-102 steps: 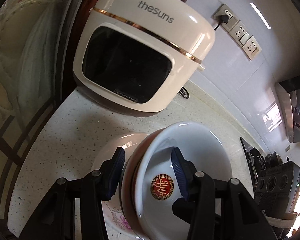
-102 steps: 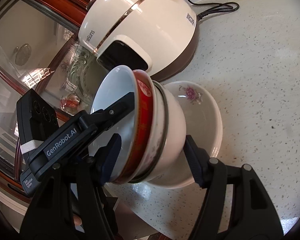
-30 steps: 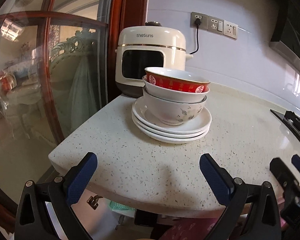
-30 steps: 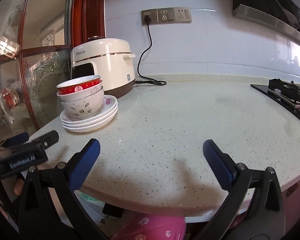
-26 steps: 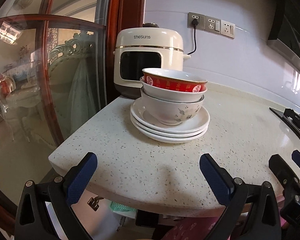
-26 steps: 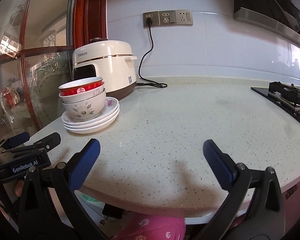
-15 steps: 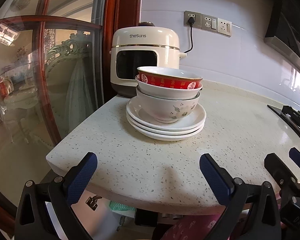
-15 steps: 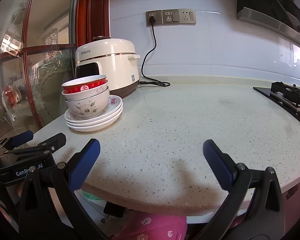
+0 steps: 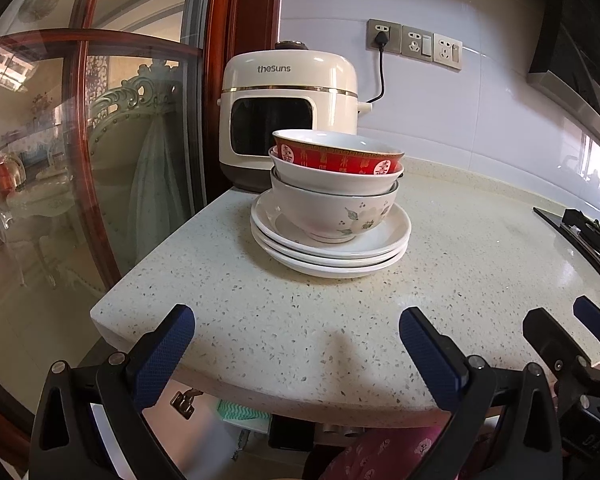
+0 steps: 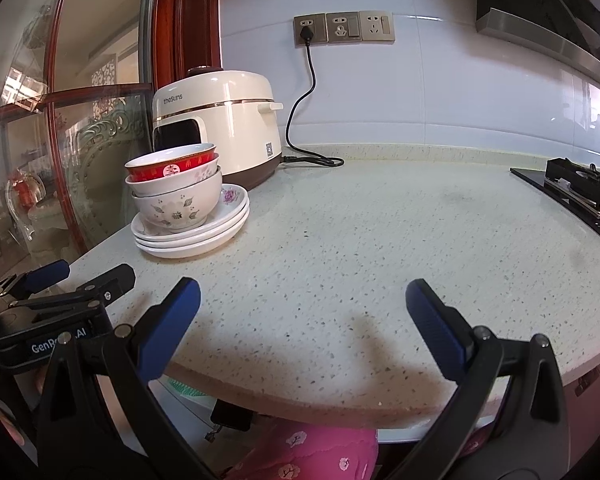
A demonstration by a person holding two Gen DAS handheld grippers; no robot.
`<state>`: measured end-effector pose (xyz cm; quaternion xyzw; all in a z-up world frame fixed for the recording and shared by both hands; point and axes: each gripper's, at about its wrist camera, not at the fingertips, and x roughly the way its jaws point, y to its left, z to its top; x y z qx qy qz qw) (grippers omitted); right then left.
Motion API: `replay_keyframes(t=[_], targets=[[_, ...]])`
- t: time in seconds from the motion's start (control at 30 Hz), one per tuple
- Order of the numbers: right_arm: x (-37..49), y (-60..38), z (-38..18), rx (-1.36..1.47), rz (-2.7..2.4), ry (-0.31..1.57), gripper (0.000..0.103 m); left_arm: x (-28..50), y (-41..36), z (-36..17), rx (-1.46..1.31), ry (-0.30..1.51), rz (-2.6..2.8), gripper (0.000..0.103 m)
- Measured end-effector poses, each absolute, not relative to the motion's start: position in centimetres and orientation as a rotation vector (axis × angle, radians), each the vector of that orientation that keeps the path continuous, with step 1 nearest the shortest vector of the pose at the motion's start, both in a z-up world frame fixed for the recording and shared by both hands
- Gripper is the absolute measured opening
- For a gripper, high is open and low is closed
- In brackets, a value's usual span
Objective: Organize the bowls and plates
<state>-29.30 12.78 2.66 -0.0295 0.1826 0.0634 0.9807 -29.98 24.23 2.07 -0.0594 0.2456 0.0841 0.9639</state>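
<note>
Bowls [image 9: 334,184] on plates [image 9: 332,246], beyond both tongs [image 9: 298,344]

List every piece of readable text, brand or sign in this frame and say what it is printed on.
"theSuns": brand on the front of the cream rice cooker.
"GenRo… .AI", middle partly hidden: label on the left gripper body, seen from the right wrist.
Red bowl: gold Chinese characters and round white medallions, too small to read.
Cooker side sticker: looks like a QR code, unreadable.
Wall sockets: no legible markings.
</note>
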Motion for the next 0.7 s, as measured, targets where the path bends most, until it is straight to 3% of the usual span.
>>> replay_keyframes(t=[0.7], targets=[[-29.04,13.21,2.38,-0.062,0.139,0.387,0.103,-29.85,24.35,1.86,-0.128,0.51,0.177,0.103]])
